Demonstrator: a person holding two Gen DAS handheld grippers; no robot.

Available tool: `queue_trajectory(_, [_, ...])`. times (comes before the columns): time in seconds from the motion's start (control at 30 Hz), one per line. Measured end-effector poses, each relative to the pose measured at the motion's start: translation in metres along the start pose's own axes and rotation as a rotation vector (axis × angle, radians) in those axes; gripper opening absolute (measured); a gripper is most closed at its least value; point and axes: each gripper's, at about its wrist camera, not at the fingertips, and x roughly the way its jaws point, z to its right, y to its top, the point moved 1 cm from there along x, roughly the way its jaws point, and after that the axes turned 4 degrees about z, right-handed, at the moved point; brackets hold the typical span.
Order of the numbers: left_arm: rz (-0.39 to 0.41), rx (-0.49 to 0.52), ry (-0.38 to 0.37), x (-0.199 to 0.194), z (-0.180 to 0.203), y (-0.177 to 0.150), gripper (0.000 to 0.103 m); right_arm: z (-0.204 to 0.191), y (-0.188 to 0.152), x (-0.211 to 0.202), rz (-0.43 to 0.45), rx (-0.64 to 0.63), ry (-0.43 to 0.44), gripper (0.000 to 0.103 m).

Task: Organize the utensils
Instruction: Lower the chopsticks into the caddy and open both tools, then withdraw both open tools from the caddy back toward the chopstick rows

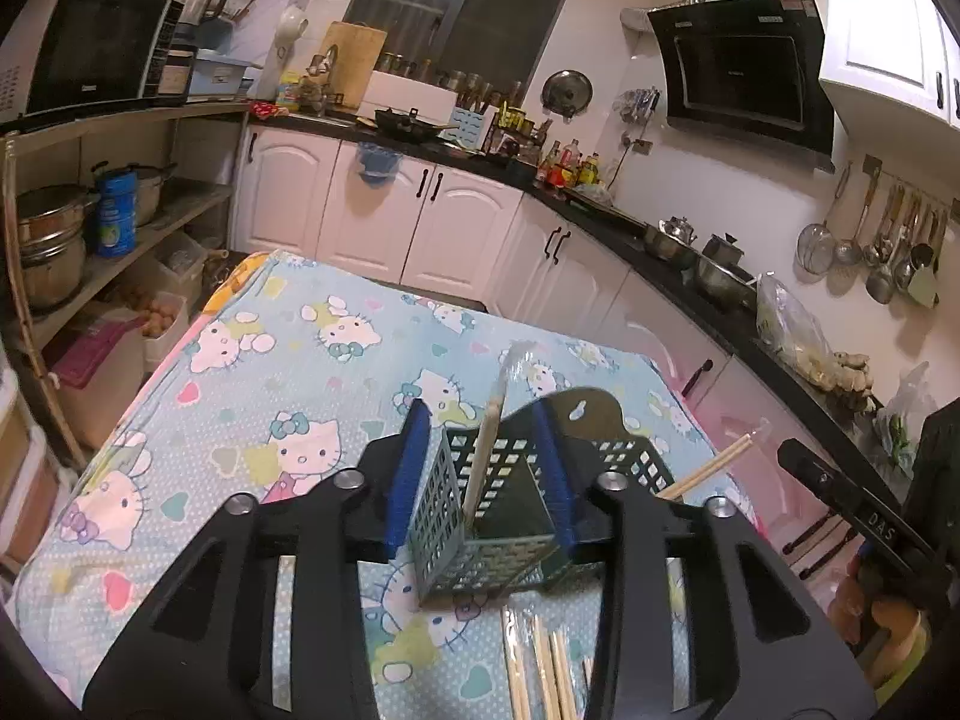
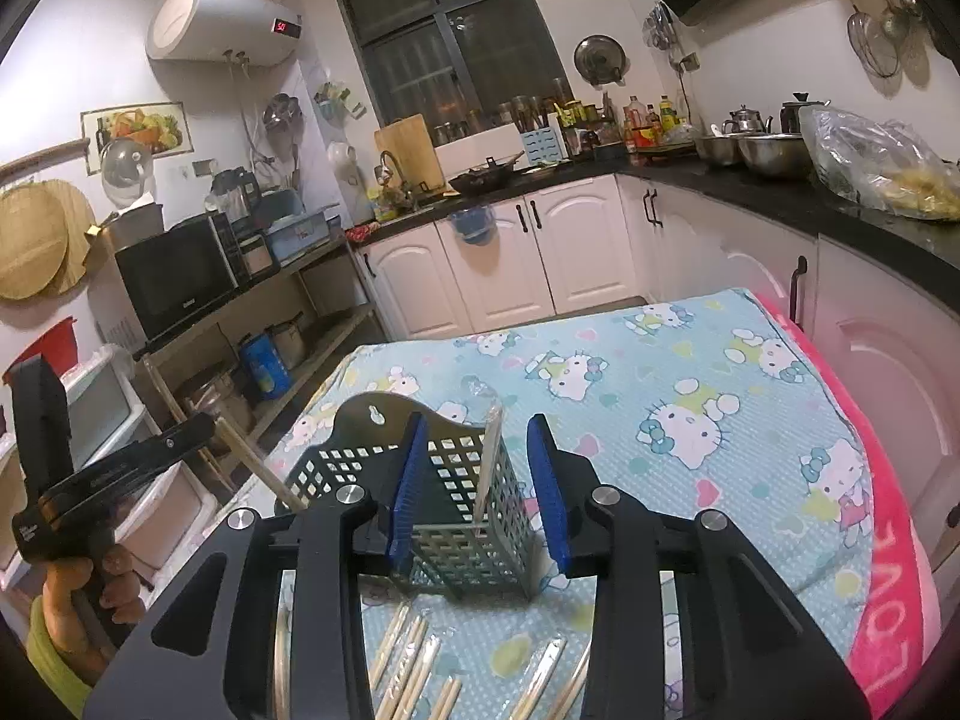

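Observation:
A dark green perforated utensil caddy (image 1: 498,516) stands on the Hello Kitty cloth, also in the right wrist view (image 2: 462,498). A wrapped pair of chopsticks (image 1: 489,438) stands upright in one compartment and shows in the right wrist view too (image 2: 489,462). Another pair (image 1: 708,471) leans out of the caddy's far side. Several wrapped chopsticks (image 1: 540,666) lie flat on the cloth in front of the caddy (image 2: 414,660). My left gripper (image 1: 486,474) is open, jaws straddling the caddy. My right gripper (image 2: 480,480) is open, also around the caddy's near corner.
The table with the blue cartoon cloth (image 1: 270,372) has a pink blanket edge (image 2: 888,570) on one side. White cabinets and a black counter (image 1: 600,210) with pots run behind. A shelf with a microwave (image 1: 90,42) stands at left.

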Motion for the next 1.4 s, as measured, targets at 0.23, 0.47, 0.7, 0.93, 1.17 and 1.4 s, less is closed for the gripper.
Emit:
queue_trajectory(0.23, [-0.02, -0.012, 0.003, -0.008, -0.002, -0.014, 0.054, -0.004, -0.008, -0.007, -0.009, -0.014, -0.003, 0.039])
queue_trajectory(0.47, [-0.024, -0.015, -0.001, -0.017, -0.002, -0.023, 0.079, -0.009, -0.014, -0.016, -0.009, -0.035, 0.0, 0.042])
queue_trajectory(0.7, [-0.016, -0.013, 0.011, -0.028, -0.001, -0.034, 0.091, -0.016, -0.019, -0.026, -0.004, -0.059, 0.0, 0.047])
queue_trajectory(0.93, [-0.013, -0.008, 0.03, -0.041, -0.003, -0.043, 0.091, -0.022, -0.028, -0.035, -0.013, -0.081, 0.006, 0.049])
queue_trajectory(1.17, [-0.025, -0.009, 0.046, -0.05, -0.008, -0.052, 0.091, -0.03, -0.04, -0.041, -0.036, -0.099, 0.019, 0.05])
queue_trajectory(1.4, [-0.044, -0.019, 0.069, -0.058, -0.017, -0.063, 0.091, -0.039, -0.053, -0.041, -0.074, -0.117, 0.035, 0.05])
